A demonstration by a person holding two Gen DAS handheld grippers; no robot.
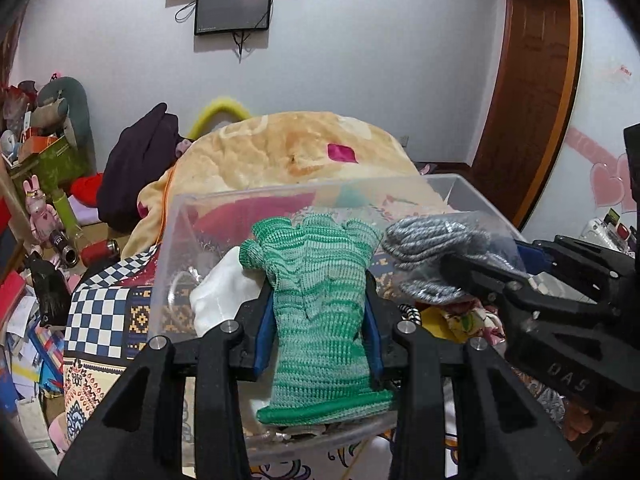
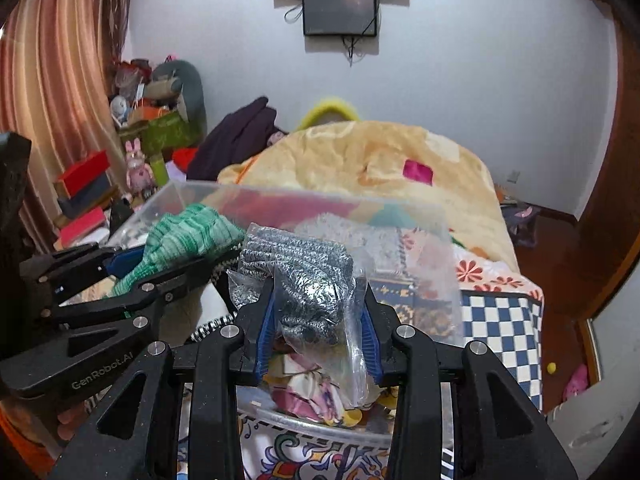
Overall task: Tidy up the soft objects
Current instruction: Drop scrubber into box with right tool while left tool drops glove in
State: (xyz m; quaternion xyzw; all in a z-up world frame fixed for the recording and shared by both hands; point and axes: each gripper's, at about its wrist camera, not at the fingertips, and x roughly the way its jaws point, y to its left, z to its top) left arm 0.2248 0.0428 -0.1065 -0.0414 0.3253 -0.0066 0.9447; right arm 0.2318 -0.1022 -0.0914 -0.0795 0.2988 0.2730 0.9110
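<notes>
My left gripper is shut on a green knit glove and holds it upright over a clear plastic bin. My right gripper is shut on a grey knit glove in a clear plastic bag, also over the bin. In the left wrist view the grey glove and the right gripper are just to the right of the green glove. In the right wrist view the green glove and the left gripper are at the left. A white soft item and patterned cloth lie inside the bin.
The bin rests on a bed with a checked, patterned cover. A folded beige blanket is piled behind it, with dark clothing to its left. Cluttered shelves and toys stand at the far left.
</notes>
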